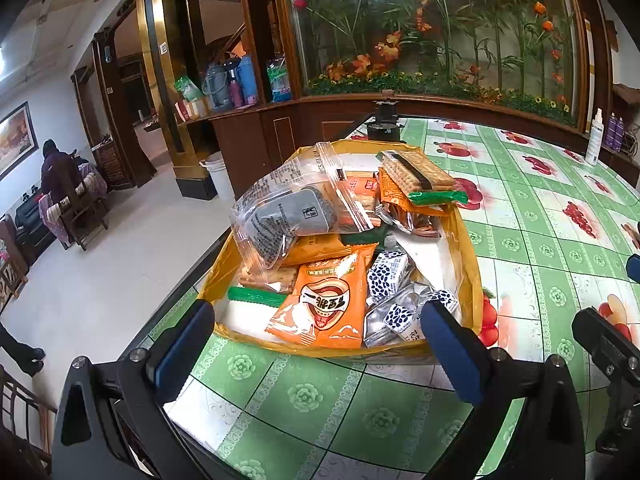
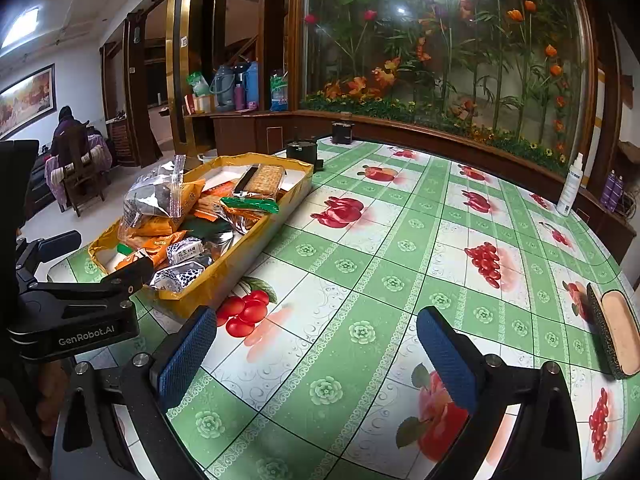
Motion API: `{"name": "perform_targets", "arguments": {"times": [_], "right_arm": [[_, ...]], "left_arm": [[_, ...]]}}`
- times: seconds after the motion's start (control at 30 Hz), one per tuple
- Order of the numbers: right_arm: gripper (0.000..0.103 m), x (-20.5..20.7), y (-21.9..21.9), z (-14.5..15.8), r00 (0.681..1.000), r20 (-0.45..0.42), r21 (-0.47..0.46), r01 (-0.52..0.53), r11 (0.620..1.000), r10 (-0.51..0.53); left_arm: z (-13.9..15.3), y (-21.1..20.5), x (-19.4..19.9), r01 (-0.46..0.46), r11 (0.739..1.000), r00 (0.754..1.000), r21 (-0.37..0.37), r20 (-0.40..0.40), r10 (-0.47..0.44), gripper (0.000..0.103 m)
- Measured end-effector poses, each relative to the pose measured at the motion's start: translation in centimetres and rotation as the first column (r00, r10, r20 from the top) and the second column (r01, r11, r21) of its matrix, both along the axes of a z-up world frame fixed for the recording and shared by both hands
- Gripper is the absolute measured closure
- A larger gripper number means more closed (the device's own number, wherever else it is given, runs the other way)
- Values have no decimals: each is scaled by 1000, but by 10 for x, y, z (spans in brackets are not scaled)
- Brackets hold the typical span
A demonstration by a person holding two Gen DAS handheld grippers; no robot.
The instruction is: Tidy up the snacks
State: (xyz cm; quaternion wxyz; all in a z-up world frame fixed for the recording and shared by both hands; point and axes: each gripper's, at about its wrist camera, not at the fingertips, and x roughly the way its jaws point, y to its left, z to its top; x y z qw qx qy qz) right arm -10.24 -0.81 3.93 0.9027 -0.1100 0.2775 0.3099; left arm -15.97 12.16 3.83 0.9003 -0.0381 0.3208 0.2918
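Tray: shallow yellow cardboard tray [image 1: 472, 264] with a white floor, set on the green-and-white fruit-print tablecloth [image 2: 360, 280] at the table's left edge; long axis runs away from both cameras.
Contents: loose heap of snack packets, among them an orange foil packet with a red-and-white emblem [image 1: 326, 306], small silver packets with blue-and-white dotted labels [image 1: 394, 316], a clear zip bag holding a grey pack [image 1: 288, 212], and a clear sleeve of square crackers [image 1: 416, 174] at the far end.
Left gripper [image 1: 318, 334]: blue-padded fingers held wide apart, nothing between them; the tray's near short end is straddled, the orange packet lying dead ahead between the pads.
Right gripper [image 2: 316, 350]: fingers likewise spread and empty, over bare cloth; the tray lies ahead and to its left.
Nearer arm: left, judged already at the tray; the right stands well apart from it.
Outlying item: tan oblong with a dark speckled rim [image 2: 616, 332], on the cloth to the right gripper's right; identity not discernible.
Approach judged: straight forward along the tray's length for the left.
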Motion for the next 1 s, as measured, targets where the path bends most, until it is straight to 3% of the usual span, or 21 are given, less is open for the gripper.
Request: {"name": "perform_targets", "arguments": {"times": [0.53, 1.0], "right_arm": [[1, -1, 0, 1, 1000, -1, 0, 1, 1000, -1], [1, 9, -28, 4, 996, -11, 27, 91, 995, -91]], "left_arm": [[0, 0, 1, 0, 1000, 1000, -3, -4, 0, 0], [9, -47, 22, 123, 992, 992, 6, -24, -123, 0]]}}
